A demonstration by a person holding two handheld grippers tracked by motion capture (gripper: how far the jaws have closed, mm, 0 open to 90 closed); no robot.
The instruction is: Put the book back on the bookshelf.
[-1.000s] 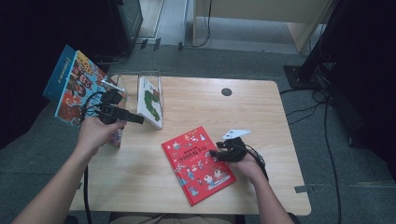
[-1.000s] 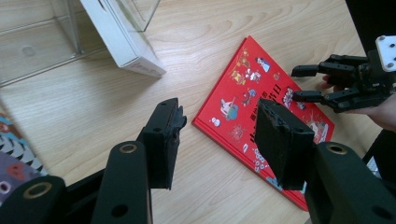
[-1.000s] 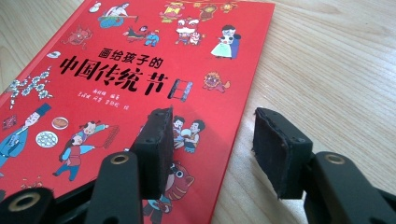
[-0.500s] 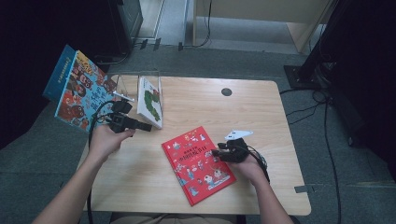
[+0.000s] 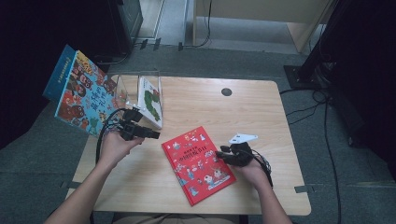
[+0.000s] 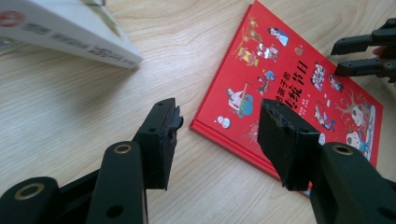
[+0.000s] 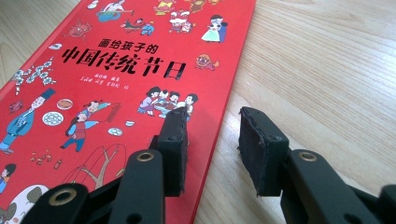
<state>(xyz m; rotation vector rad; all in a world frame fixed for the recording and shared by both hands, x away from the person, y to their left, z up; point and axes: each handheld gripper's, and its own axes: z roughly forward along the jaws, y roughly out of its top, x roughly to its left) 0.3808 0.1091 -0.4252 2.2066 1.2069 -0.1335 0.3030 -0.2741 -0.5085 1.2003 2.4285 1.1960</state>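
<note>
While the red book (image 5: 198, 164) lies flat near the table's (image 5: 261, 112) front edge, our right gripper (image 7: 212, 149) has been closing astride its edge, unclamped; our left gripper (image 6: 217, 140) hovers released.

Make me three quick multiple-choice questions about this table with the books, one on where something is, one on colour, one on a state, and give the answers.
1. Where does the red book lie? A) flat on the table B) in the clear stand C) on the floor
2. What colour are the right gripper pads? A) white B) black C) yellow
3. How do the left gripper jaws stand? A) clamped on the book B) open, nothing between them C) shut tight

Answers: 1 A, its cover faces up on the wood. 2 B, both pads are black. 3 B, a wide gap shows, over the book's corner.
</note>
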